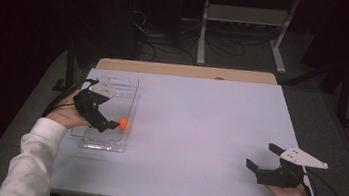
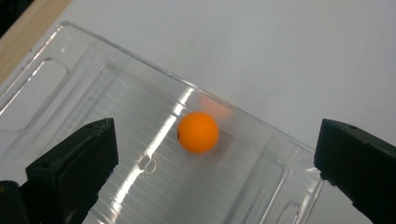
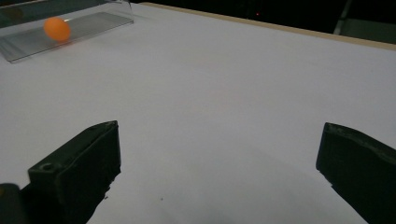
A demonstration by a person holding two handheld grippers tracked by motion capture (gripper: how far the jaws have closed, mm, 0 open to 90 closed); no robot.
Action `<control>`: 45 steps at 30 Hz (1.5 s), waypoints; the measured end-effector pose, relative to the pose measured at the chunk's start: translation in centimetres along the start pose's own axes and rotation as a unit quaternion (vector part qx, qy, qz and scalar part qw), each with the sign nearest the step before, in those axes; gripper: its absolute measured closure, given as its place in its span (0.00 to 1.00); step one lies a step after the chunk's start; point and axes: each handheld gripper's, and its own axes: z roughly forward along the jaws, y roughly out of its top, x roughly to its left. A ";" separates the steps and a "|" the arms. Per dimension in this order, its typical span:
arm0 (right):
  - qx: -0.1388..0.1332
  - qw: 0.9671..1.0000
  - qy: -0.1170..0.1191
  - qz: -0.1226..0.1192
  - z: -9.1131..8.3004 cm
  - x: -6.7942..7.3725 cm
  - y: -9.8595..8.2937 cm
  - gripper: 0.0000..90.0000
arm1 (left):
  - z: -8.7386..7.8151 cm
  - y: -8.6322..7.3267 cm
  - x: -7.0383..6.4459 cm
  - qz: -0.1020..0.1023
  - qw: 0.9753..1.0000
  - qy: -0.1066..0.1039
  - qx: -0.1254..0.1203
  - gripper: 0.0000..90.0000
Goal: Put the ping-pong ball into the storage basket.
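A small orange ball (image 2: pixel 198 132) is seen mid-frame inside the clear plastic tray (image 2: pixel 70 88), between the released left gripper (image 2: pixel 217 158); the right gripper (image 3: pixel 219 172) is likewise spread wide.

No text, label or number is legible anywhere.

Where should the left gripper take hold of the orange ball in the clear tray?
Probably across the orange ball at its widest, coming down from above. It lies low in the clear tray, near the long wall, so set the left gripper jaws along the tray, not across.
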 end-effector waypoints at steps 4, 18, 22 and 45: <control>0.000 1.000 0.001 0.000 0.0 0.0 0.0 0.00 | -0.3 -0.3 -0.1 -0.007 1.000 0.006 -0.020 0.00; 0.000 1.000 0.001 -0.001 0.1 0.1 0.0 0.00 | -0.8 -1.4 -0.5 -0.024 0.998 0.013 -0.065 0.00; 0.000 1.000 0.001 -0.001 0.1 0.1 0.0 0.00 | -0.9 -1.6 -0.7 -0.027 0.996 0.017 -0.078 0.00; 0.000 1.000 0.002 -0.002 0.1 0.1 0.0 0.00 | -0.6 -3.6 -1.8 -0.062 0.986 0.041 -0.146 0.00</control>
